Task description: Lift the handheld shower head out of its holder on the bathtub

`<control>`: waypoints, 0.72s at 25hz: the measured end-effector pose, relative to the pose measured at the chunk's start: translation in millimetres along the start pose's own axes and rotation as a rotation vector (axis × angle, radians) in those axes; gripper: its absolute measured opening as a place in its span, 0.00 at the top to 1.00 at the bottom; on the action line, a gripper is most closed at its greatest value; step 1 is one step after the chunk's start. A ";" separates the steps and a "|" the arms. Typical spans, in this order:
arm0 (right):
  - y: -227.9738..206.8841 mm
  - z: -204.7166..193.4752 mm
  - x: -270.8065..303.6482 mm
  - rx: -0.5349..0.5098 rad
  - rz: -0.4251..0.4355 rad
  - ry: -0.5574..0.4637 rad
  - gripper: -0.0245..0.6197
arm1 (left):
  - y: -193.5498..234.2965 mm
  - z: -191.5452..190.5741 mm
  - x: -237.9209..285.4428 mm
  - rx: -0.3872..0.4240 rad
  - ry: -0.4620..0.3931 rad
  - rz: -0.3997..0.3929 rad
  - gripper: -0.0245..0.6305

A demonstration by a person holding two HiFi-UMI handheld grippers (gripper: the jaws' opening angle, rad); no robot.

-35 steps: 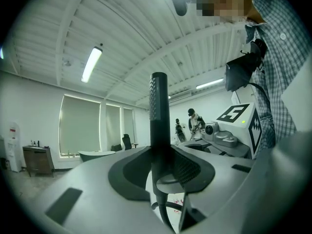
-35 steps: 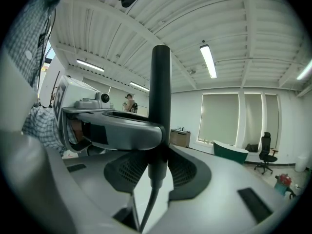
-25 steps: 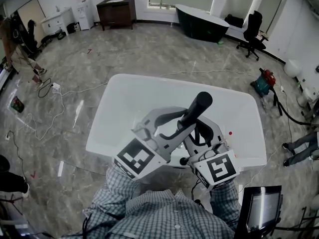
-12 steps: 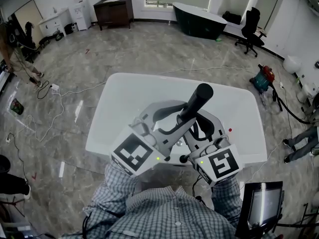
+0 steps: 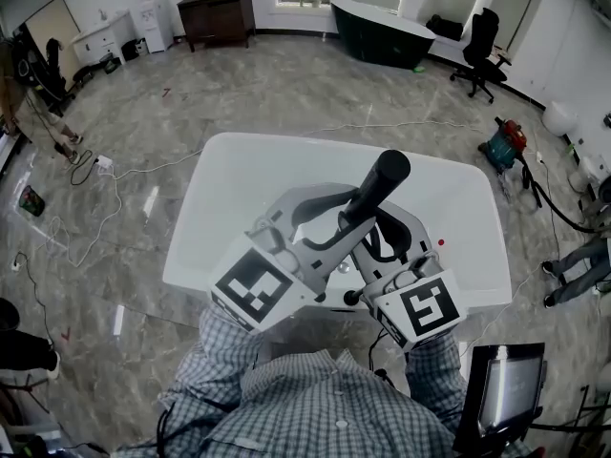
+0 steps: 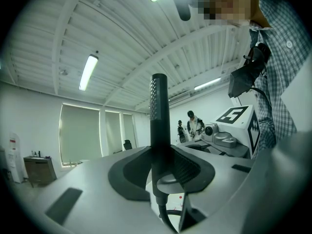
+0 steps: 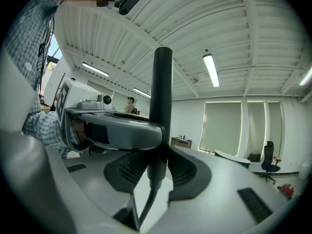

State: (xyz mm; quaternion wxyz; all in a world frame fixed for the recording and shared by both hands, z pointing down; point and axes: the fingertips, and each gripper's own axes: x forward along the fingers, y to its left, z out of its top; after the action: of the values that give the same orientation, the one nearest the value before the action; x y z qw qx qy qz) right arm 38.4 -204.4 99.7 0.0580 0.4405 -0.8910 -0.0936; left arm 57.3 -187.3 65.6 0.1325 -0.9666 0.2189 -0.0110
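While both checked sleeves [image 5: 286, 418] reach over the near rim of the white bathtub [image 5: 229, 189], the left hand-held gripper [image 5: 336, 219] pinches the black shower head [image 5: 377, 191]. Its dark pads press against either side of the shaft. The right hand-held gripper [image 5: 382, 246] clamps the same shaft from the opposite side, just beside the left one, with its pads equally tight on the lower part. In the right gripper view, one grey jaw of the left hand-held gripper meets the shaft just above those pads.

The shower head stands over the near end of the white bathtub, between the two hand-held grippers. It tilts so that its rounded top leans toward the tub's far right corner. A black hose [image 7: 146, 201] hangs from its foot. The holder is hidden beneath the hand-held grippers.

A dark screen [image 5: 506, 389] stands just right of the tub's near corner. Marbled grey floor [image 5: 286, 93] surrounds the tub. Thin cables [image 5: 105, 175] trail across the floor to the tub's left. A red and teal vacuum cleaner [image 5: 501, 149] sits near the far right corner. Well beyond the far rim stand an office chair [image 5: 480, 51], a dark bathtub [image 5: 382, 31] and a wooden cabinet [image 5: 216, 12].
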 end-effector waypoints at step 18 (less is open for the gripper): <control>1.7 -0.3 0.9 -0.008 -0.008 0.003 0.76 | 0.5 -1.0 -1.9 -0.011 -0.011 -0.008 0.77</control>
State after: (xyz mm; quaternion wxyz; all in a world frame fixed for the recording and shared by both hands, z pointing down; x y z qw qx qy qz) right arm 36.6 -204.2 100.4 0.0607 0.4439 -0.8887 -0.0968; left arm 55.3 -187.3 66.6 0.1283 -0.9683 0.2145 -0.0052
